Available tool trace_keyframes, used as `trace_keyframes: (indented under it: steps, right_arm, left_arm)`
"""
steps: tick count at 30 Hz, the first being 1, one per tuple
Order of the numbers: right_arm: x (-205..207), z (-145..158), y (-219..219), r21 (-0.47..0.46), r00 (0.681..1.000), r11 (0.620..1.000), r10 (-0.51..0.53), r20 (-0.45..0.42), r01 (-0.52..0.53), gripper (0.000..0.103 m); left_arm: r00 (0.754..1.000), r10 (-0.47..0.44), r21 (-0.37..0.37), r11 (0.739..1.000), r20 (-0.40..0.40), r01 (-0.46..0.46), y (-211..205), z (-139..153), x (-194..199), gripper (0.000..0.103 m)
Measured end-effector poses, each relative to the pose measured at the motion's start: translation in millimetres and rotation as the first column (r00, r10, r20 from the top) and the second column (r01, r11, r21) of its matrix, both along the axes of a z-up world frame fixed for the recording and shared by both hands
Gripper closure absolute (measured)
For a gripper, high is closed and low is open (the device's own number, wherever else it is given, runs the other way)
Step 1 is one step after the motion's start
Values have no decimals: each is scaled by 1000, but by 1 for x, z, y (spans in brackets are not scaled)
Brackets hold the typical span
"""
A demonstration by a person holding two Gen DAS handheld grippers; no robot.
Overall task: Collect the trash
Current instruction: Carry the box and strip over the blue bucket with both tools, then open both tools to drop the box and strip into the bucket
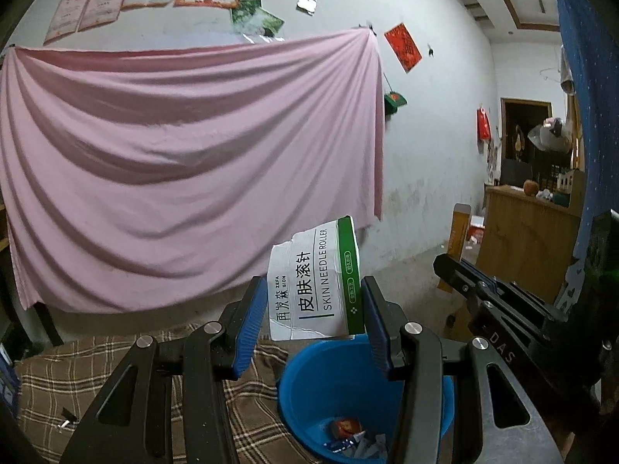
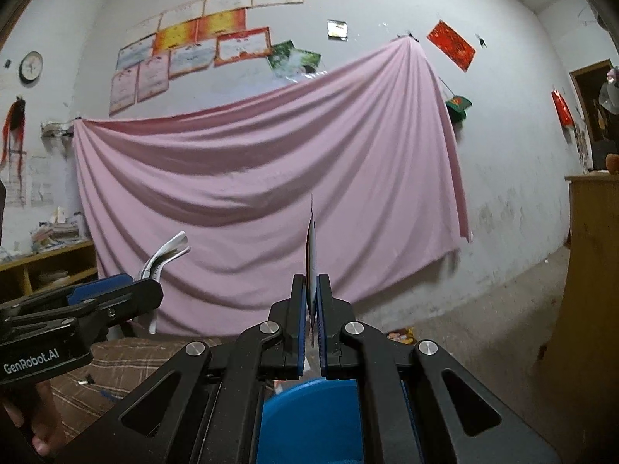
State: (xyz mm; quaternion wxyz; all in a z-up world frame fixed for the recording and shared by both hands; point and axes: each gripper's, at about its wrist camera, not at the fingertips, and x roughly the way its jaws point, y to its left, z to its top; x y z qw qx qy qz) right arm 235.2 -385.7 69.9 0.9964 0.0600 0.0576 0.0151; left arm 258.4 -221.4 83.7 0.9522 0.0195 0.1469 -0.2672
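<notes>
In the left wrist view my left gripper [image 1: 311, 294] is shut on a torn white and green cardboard box [image 1: 315, 282] printed "SKIN NEEDLE ROLLER". It holds the box upright over a blue bucket [image 1: 305, 382] with a few wrappers at the bottom. My right gripper [image 2: 311, 290] is shut on a thin flat piece of packaging [image 2: 311, 243], seen edge-on and sticking up. The bucket [image 2: 309, 417] lies right under it. The right gripper [image 1: 441, 263] also enters from the right, beside the box. The left gripper [image 2: 143, 284] with the box [image 2: 166, 251] shows at the left.
The bucket stands on a brown plaid cloth [image 1: 77, 386]. A pink sheet [image 2: 271, 178] hangs on the far wall. A wooden cabinet [image 2: 588, 270] stands at the right and a low wooden shelf [image 2: 46, 266] at the left. Some litter [image 2: 400, 335] lies on the floor by the wall.
</notes>
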Motion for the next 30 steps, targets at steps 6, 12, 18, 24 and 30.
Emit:
trace_keyframes:
  steps: [6, 12, 18, 24, 30]
  right_arm:
    - [9, -9, -7, 8, 998, 1000, -10, -57, 10, 99]
    - [15, -15, -13, 14, 995, 1000, -15, -95, 16, 99]
    - [18, -19, -15, 19, 993, 1000, -21, -116, 23, 98]
    - [20, -21, -18, 28, 991, 999, -32, -132, 36, 98]
    - [21, -23, -22, 34, 989, 998, -41, -144, 47, 98]
  left_arm:
    - [998, -10, 12, 1000, -57, 11, -11, -8, 11, 60]
    - [996, -10, 27, 1000, -93, 12, -18, -12, 18, 60]
    - [991, -12, 35, 999, -130, 17, -22, -14, 24, 59]
    - [987, -12, 33, 999, -160, 18, -23, -18, 28, 59]
    - [981, 2, 35, 999, -193, 5, -22, -22, 33, 59]
